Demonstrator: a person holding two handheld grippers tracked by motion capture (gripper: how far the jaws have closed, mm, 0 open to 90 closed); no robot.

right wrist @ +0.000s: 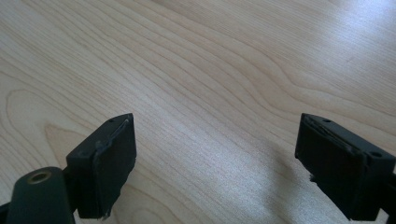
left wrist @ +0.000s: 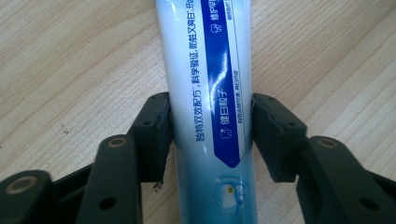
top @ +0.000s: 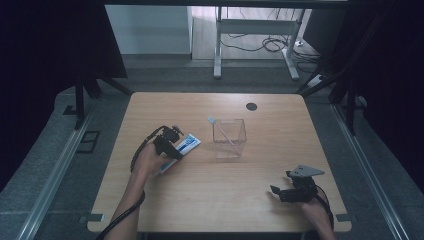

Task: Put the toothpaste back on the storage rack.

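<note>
A white and blue toothpaste tube [top: 187, 144] lies flat on the wooden table [top: 210, 200], left of centre. My left gripper [top: 174, 150] is down over its near part. In the left gripper view the tube [left wrist: 205, 65] runs between the two black pads [left wrist: 154, 135], which sit right at its sides without denting it. A clear plastic cup [top: 230, 142] stands mid-table with a toothbrush [top: 220, 129] leaning in it. My right gripper [top: 280, 182] rests near the front right of the table, open, with bare wood between its jaws [right wrist: 215, 140].
A small dark round hole [top: 251, 106] marks the far side of the table. Beyond the far edge stand a white desk frame [top: 255, 45] and loose cables on the floor. Dark curtains hang on both sides.
</note>
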